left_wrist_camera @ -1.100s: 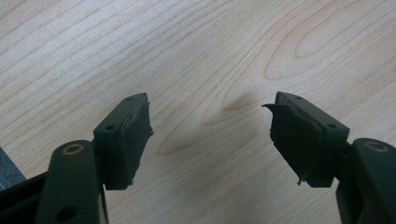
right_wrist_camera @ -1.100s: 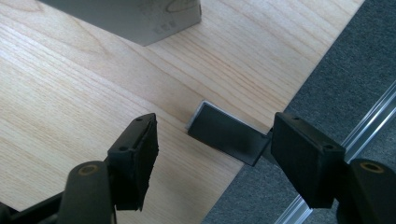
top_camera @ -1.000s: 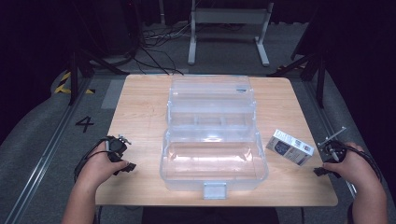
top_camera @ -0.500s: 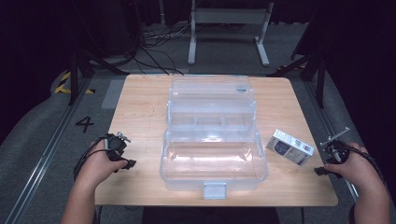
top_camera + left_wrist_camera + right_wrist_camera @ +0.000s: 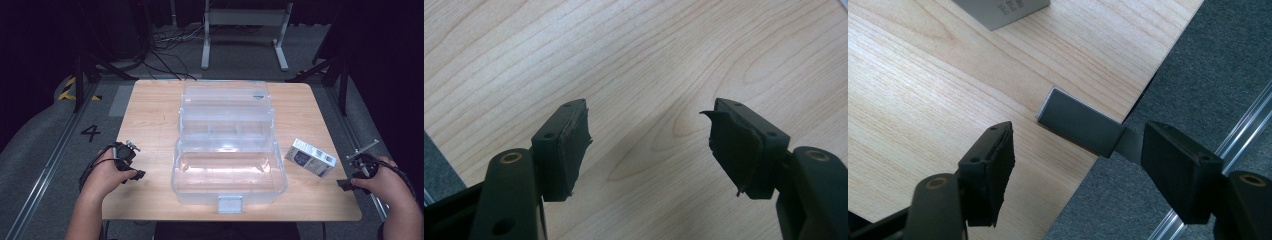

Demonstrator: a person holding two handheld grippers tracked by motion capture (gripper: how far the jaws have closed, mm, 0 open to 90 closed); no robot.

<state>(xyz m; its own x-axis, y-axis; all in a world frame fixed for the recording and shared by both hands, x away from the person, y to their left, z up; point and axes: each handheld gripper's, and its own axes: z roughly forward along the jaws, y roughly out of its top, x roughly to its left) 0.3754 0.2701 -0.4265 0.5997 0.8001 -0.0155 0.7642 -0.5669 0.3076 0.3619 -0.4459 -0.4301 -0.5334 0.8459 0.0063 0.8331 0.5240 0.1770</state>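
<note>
Since the earlier frame your left tool's jaws have been closing a little. The small white-and-blue cardboard box is lying near your right tool, right of the clear plastic toolbox on the wooden counter. Both tools are standing open, gripping nothing.

Left claw low, jaws apart and empty, right claw likewise, forearms reaching forward
</note>
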